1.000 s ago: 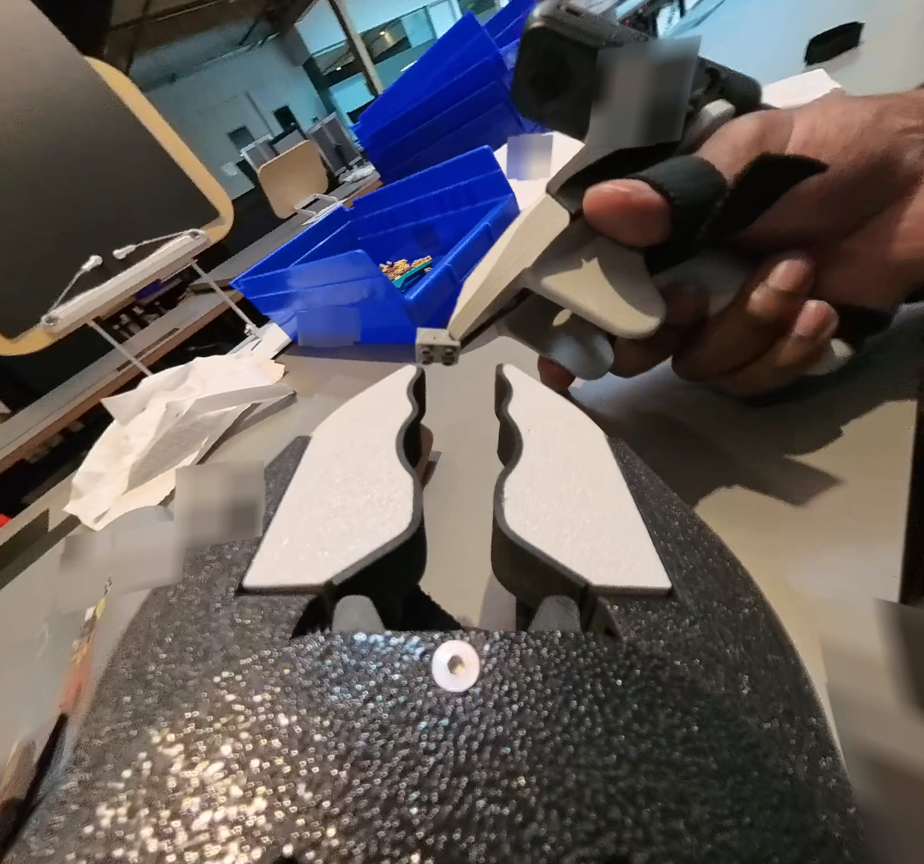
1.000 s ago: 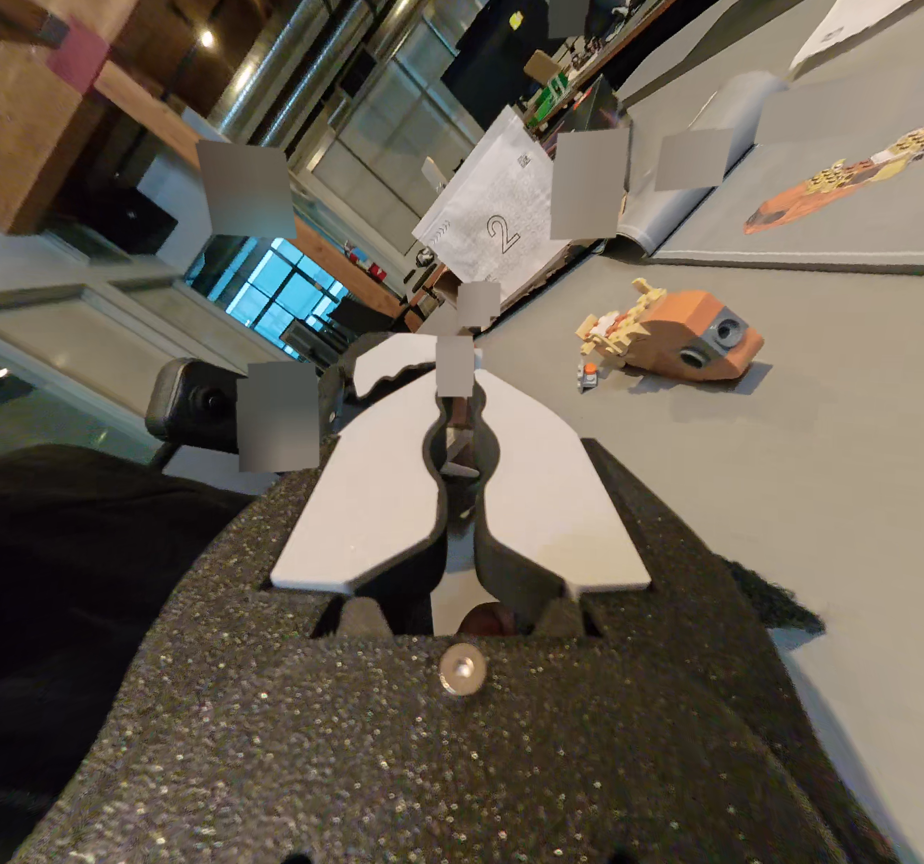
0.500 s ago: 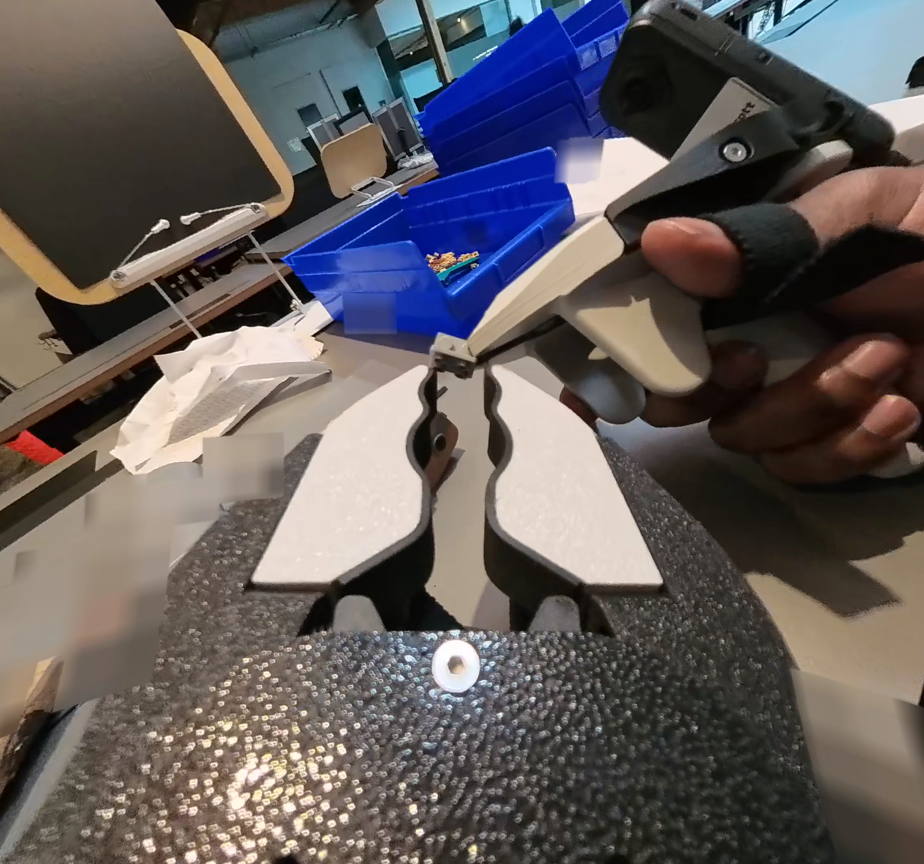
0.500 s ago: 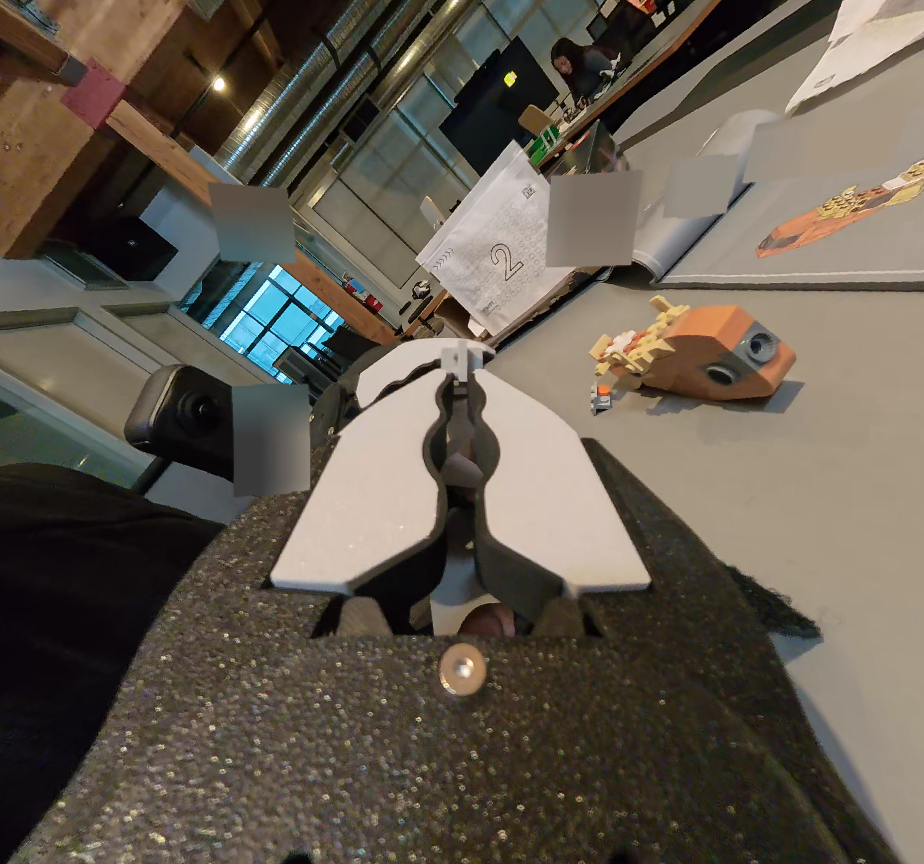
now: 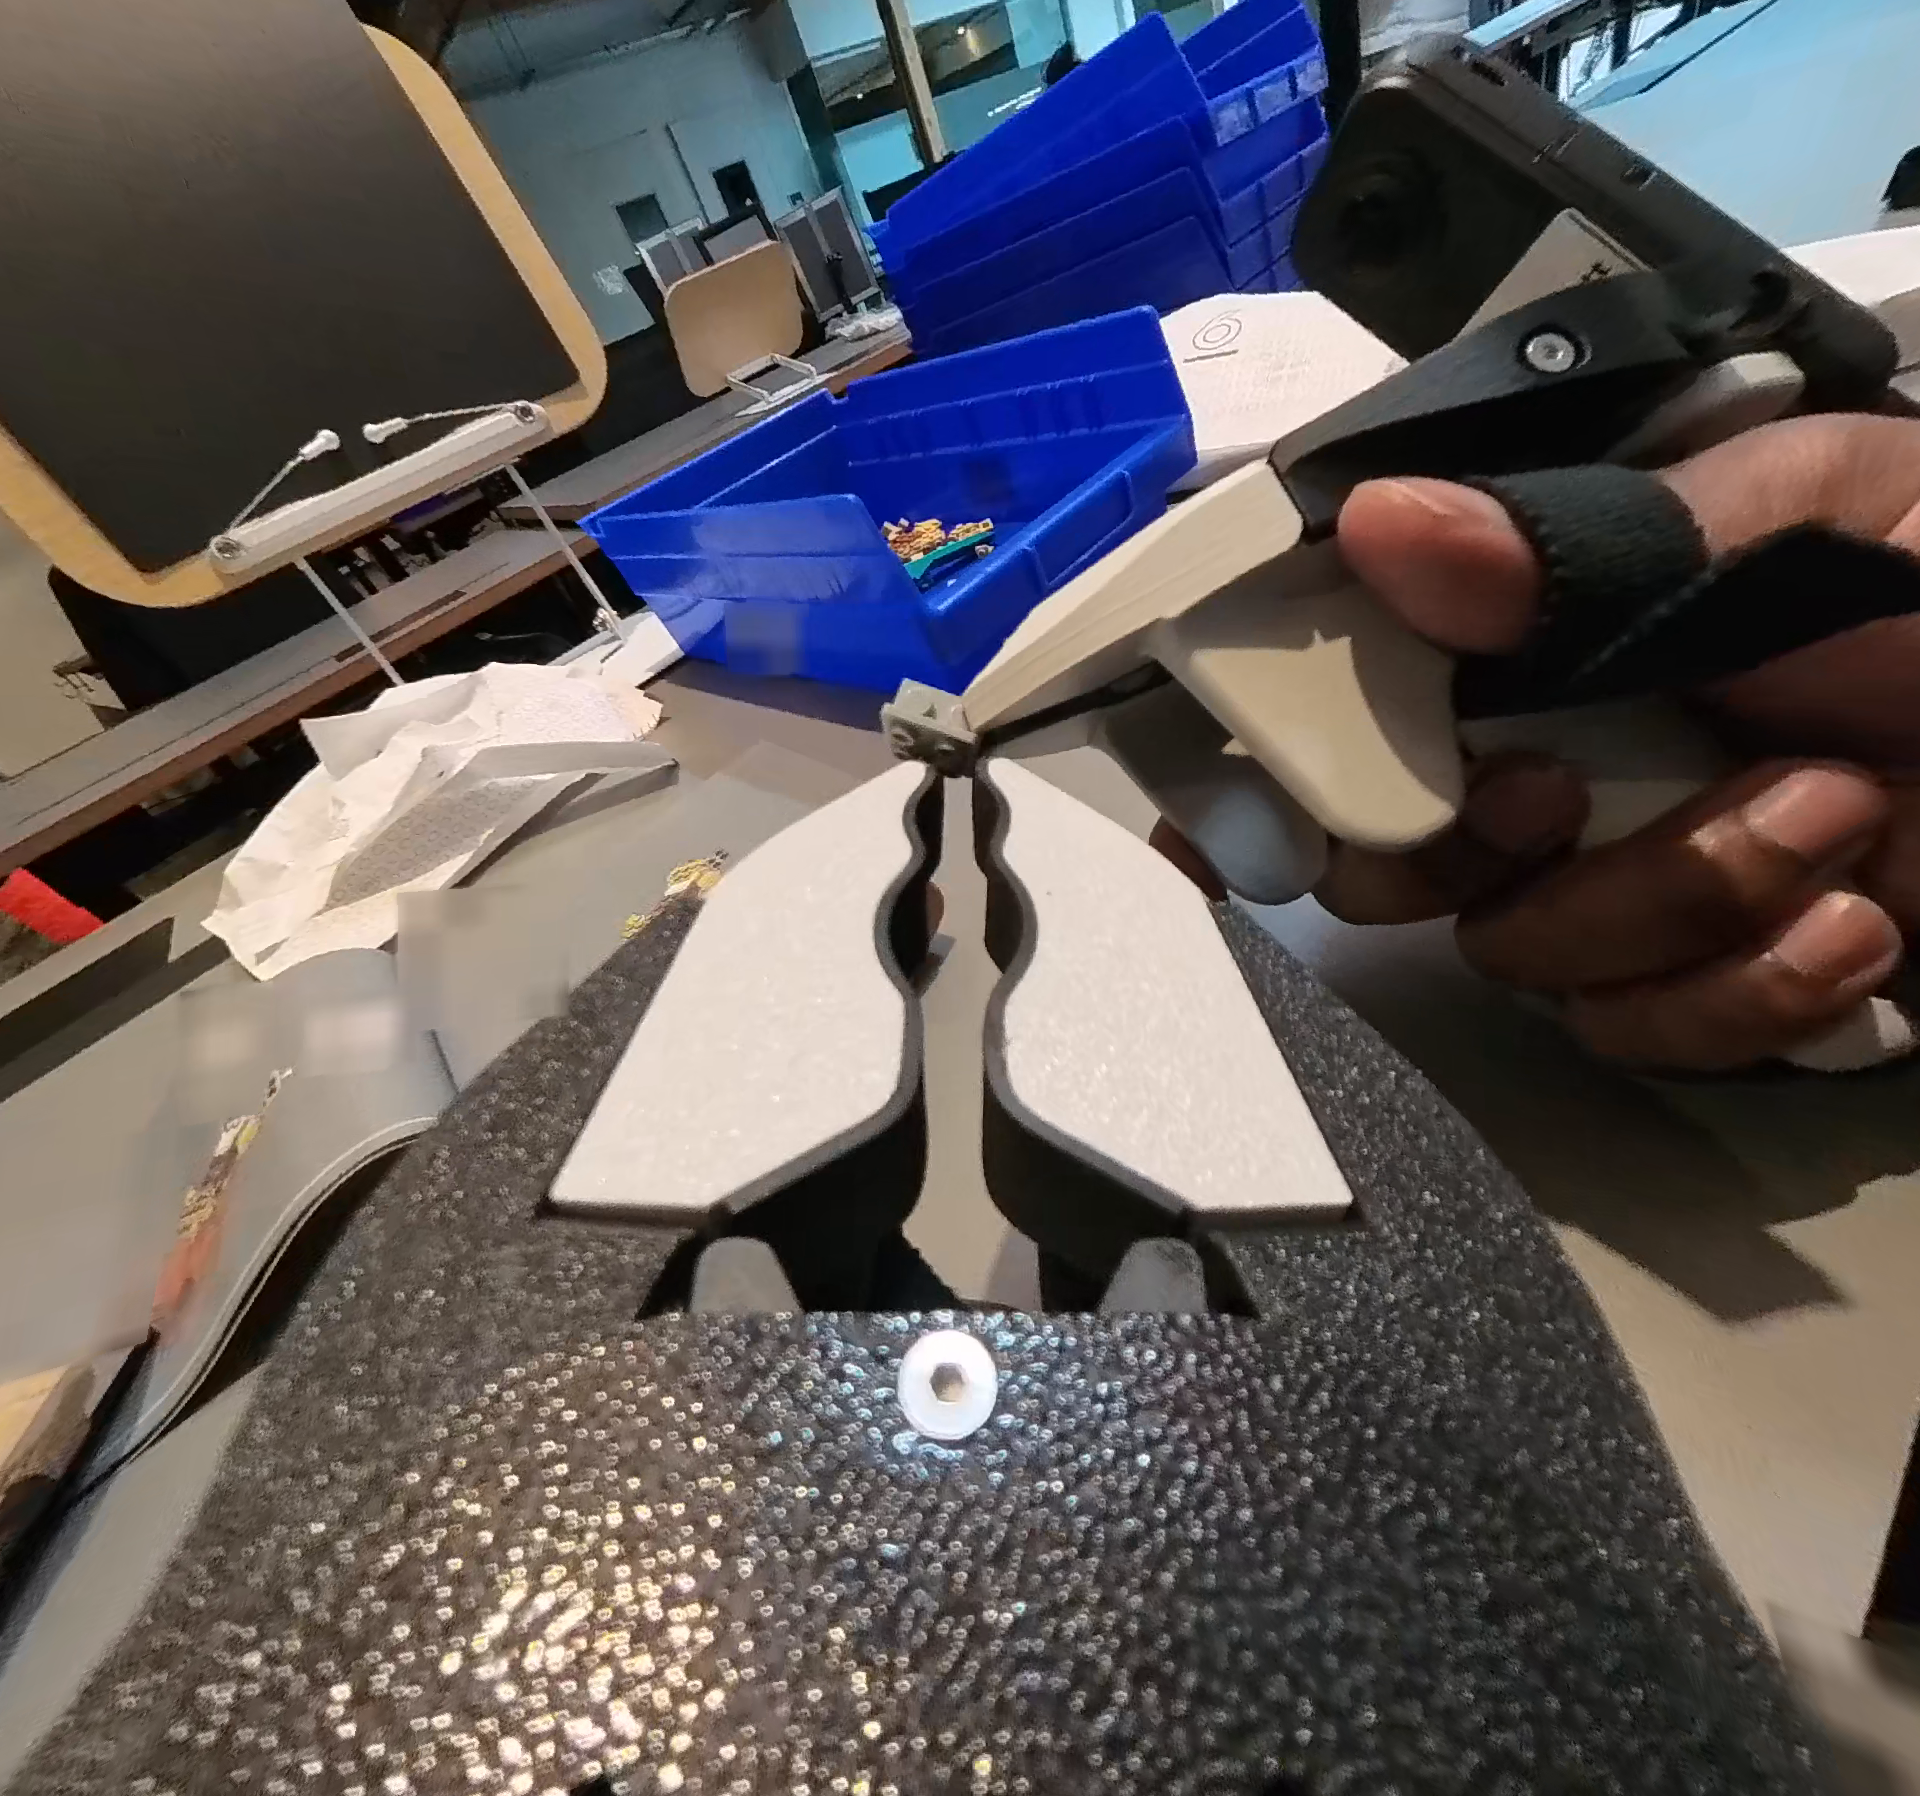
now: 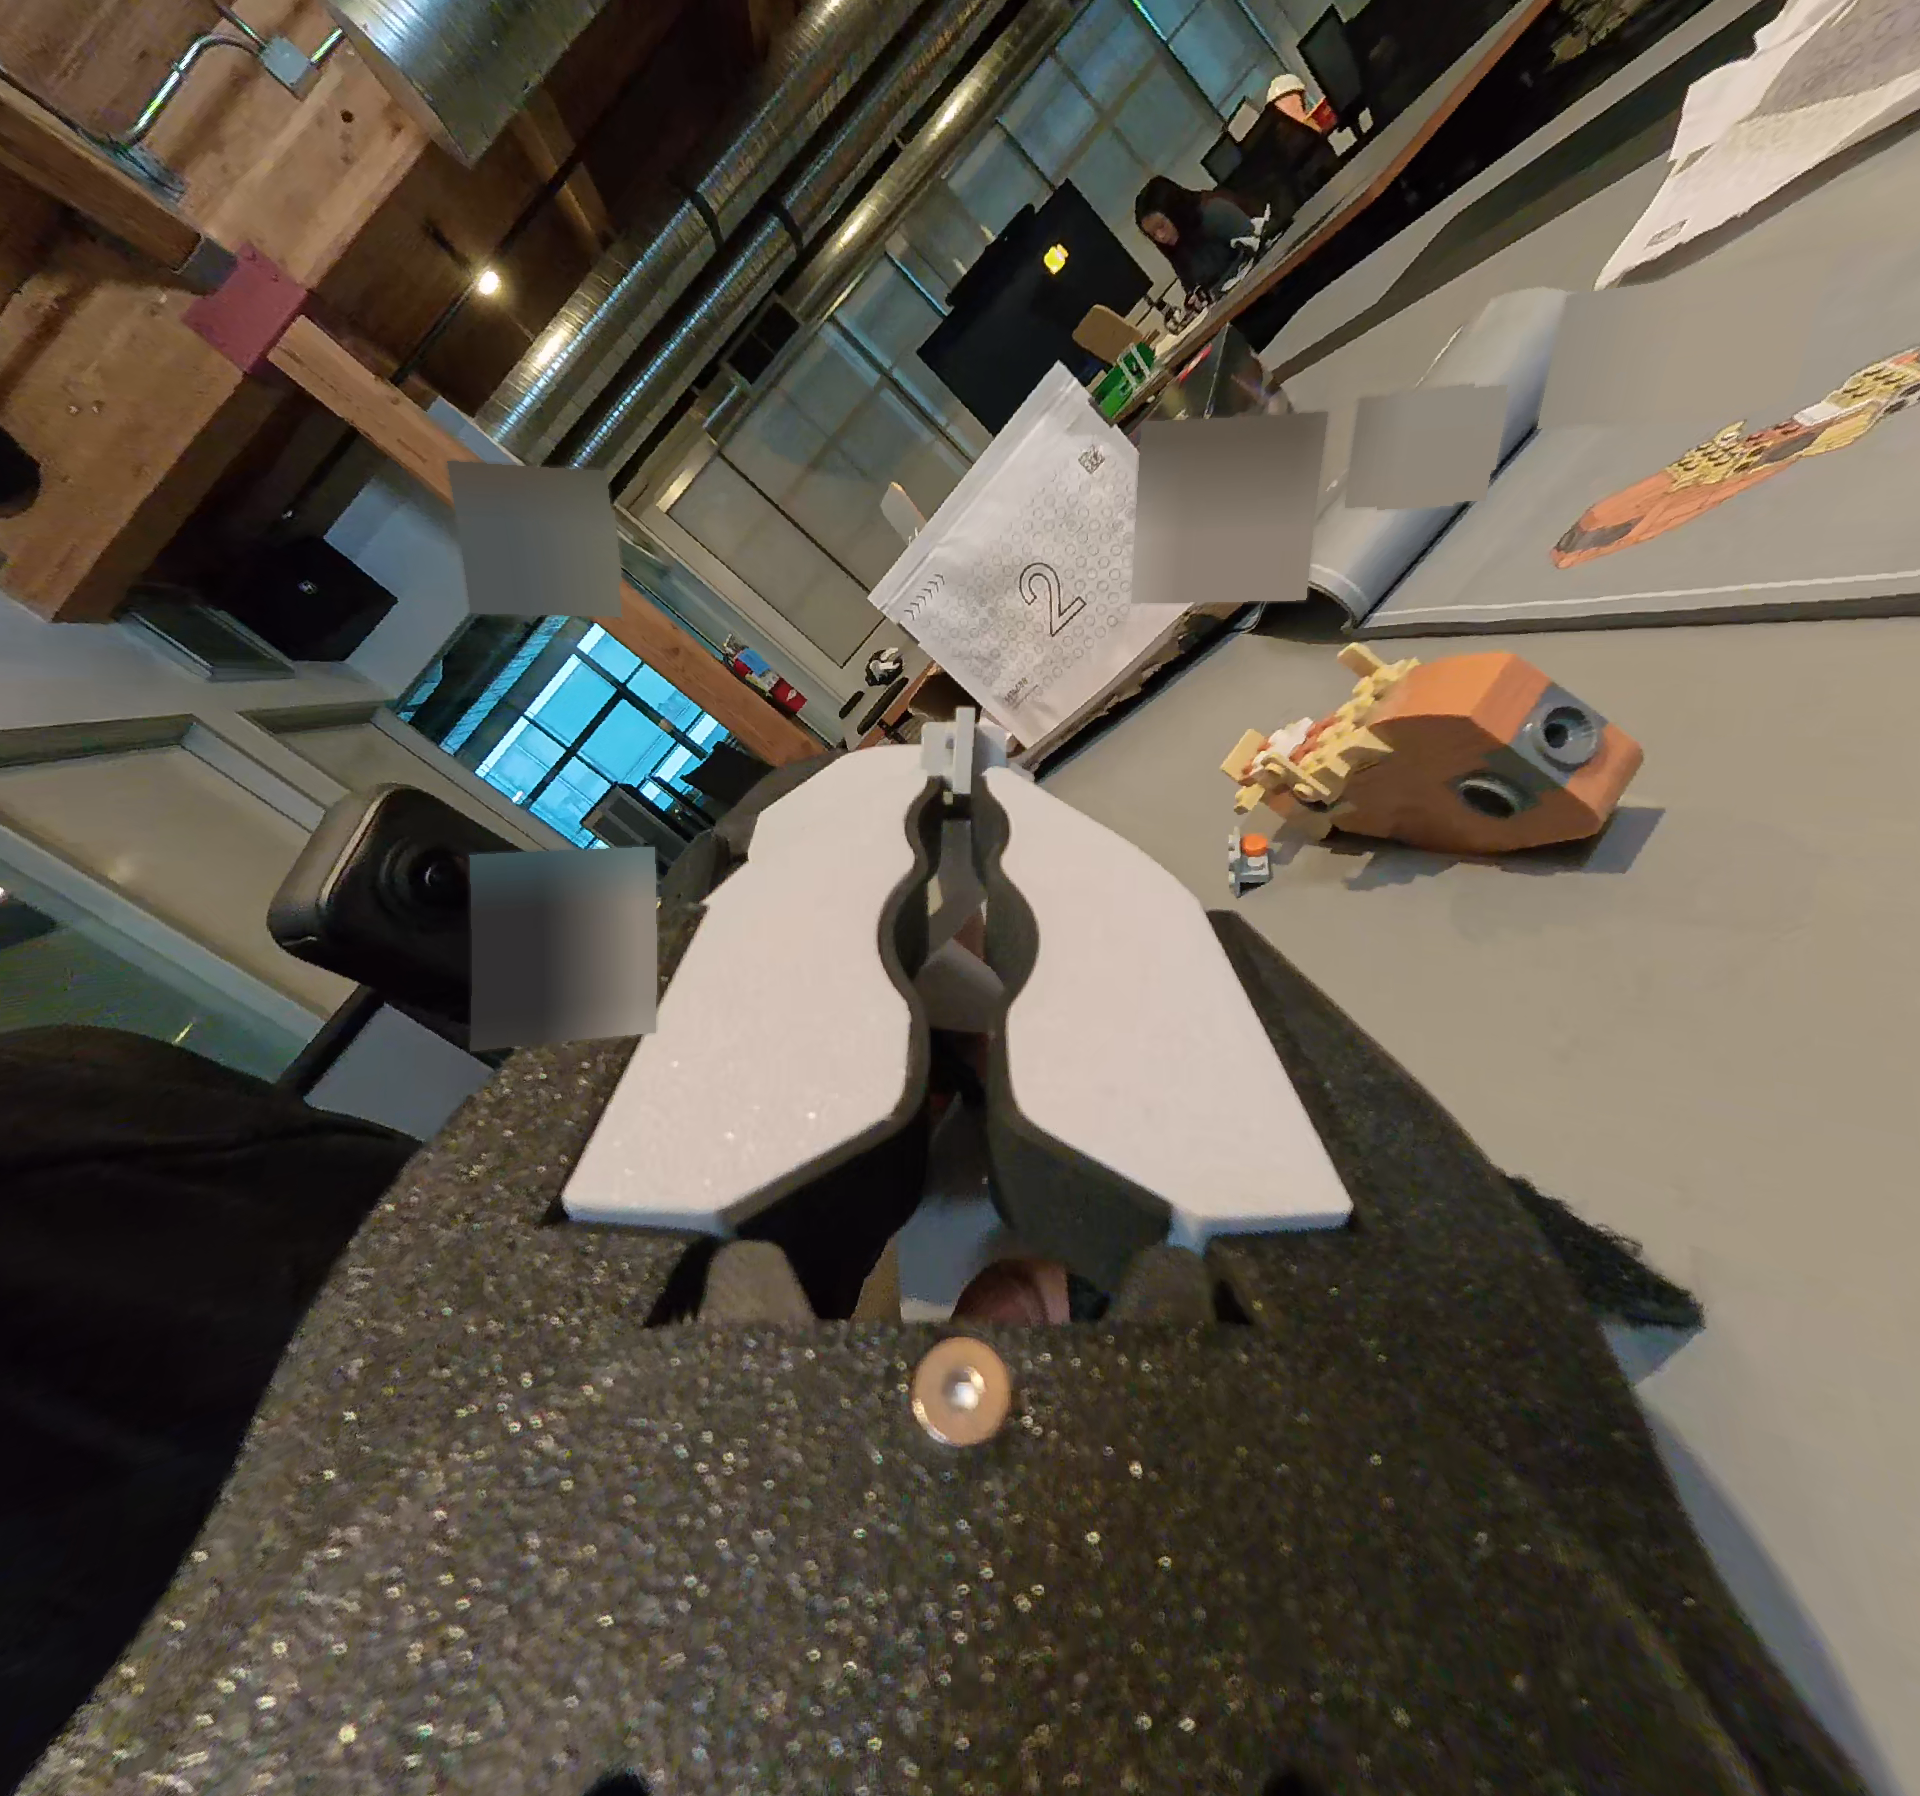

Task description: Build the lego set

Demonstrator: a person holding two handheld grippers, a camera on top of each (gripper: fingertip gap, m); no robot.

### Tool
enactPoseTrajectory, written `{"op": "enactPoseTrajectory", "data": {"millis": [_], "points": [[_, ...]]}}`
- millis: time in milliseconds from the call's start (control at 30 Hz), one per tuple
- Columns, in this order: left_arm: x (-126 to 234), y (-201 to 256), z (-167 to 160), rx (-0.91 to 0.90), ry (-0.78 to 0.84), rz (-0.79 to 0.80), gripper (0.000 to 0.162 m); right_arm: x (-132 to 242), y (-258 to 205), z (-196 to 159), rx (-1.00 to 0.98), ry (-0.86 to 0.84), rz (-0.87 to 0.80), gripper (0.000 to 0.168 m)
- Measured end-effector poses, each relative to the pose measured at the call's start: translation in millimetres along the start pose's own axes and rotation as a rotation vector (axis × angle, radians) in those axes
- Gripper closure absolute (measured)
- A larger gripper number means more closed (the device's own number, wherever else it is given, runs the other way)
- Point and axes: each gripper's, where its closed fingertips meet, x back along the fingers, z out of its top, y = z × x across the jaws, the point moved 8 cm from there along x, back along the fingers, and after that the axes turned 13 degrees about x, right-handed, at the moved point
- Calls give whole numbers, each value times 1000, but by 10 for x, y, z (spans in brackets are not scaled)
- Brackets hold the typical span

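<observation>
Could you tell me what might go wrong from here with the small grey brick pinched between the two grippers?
1. The small grey brick sits only at the fingertips of the right gripper; it could slip.
2. The left gripper closes right under it, so the tips might knock it onto the table.

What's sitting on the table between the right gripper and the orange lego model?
A tiny grey piece with an orange top, beside the orange model, in the right wrist view.
</observation>
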Motion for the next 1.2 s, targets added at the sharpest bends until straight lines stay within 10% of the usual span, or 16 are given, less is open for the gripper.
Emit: {"op": "enactPoseTrajectory", "data": {"millis": [1200], "points": [[11,41,35,24,7,-109,147,91,32,49,-6,102,-27,163]]}}
